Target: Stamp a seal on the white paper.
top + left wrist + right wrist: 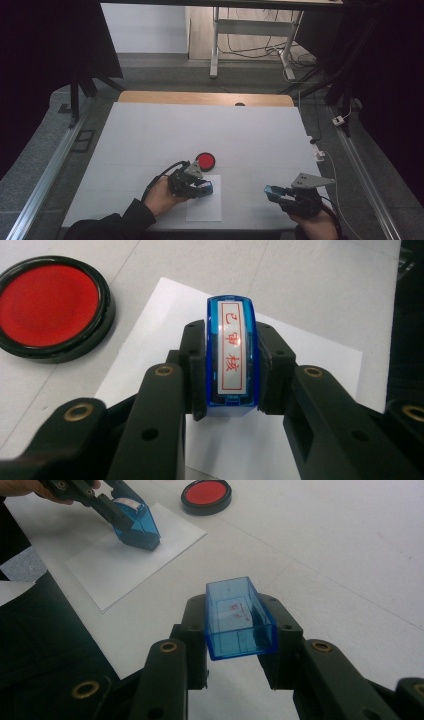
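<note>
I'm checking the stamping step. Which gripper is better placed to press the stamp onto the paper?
Left. The left gripper is shut on the stamp, which is over the paper. The right gripper holds only the cap, off to the side.

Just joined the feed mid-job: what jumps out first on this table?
The red ink pad in its black round case stands out, open on the white table just beyond the sheet of paper. The left gripper is clamped on a blue stamp with a red-lettered label, its base on the paper. To the right, the right gripper holds the stamp's clear blue cap above the table.
</note>
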`<action>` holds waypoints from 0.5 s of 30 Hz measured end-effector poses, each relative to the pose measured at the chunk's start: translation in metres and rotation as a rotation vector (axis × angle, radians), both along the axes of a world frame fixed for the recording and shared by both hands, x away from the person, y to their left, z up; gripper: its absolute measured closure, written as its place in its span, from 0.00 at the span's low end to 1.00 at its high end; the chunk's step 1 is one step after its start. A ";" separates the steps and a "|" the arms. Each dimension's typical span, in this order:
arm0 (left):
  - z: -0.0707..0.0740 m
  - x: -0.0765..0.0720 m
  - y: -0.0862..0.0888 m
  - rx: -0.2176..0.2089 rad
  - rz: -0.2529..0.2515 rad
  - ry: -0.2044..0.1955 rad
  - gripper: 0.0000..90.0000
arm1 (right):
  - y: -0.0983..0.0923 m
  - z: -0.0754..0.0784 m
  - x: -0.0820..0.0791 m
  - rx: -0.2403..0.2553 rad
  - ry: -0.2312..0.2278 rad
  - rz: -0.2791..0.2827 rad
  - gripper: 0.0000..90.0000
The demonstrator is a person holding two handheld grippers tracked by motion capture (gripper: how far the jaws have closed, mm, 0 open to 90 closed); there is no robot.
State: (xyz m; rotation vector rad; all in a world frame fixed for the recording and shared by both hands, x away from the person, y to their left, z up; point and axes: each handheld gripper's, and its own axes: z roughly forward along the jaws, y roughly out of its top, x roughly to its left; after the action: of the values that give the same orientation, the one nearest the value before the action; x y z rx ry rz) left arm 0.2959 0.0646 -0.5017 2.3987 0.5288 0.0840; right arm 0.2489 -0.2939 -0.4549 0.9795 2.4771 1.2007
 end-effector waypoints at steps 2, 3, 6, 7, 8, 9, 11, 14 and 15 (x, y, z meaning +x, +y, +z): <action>0.000 0.000 -0.001 0.005 0.002 -0.001 0.77 | 0.000 0.000 0.000 0.003 0.000 0.003 0.75; 0.000 -0.001 -0.001 0.008 0.002 -0.005 0.77 | 0.000 0.000 0.000 0.003 0.001 0.003 0.75; 0.000 -0.002 -0.002 0.015 -0.001 -0.013 0.77 | 0.000 0.000 0.000 0.002 0.001 0.003 0.75; 0.000 -0.002 -0.002 0.019 -0.004 -0.015 0.77 | 0.000 0.000 0.000 0.001 0.000 0.003 0.75; 0.000 -0.002 -0.002 0.018 -0.003 -0.014 0.78 | 0.000 0.000 0.000 0.001 0.000 0.004 0.75; 0.000 -0.002 -0.002 0.014 -0.001 -0.012 0.78 | 0.000 0.000 0.000 0.001 0.001 0.004 0.75; -0.001 -0.002 0.000 0.003 0.001 -0.007 0.77 | 0.001 0.000 0.000 0.000 0.001 0.004 0.75; -0.003 0.000 0.002 -0.014 0.004 0.004 0.77 | 0.001 0.000 0.000 0.001 0.001 0.005 0.75; -0.003 0.000 0.002 -0.020 0.008 0.008 0.77 | 0.001 0.000 0.000 0.000 0.001 0.005 0.75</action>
State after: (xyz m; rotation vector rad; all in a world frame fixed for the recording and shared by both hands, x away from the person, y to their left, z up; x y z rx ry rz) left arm 0.2956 0.0665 -0.5052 2.3790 0.5400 0.0730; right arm 0.2491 -0.2931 -0.4553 0.9749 2.4814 1.2017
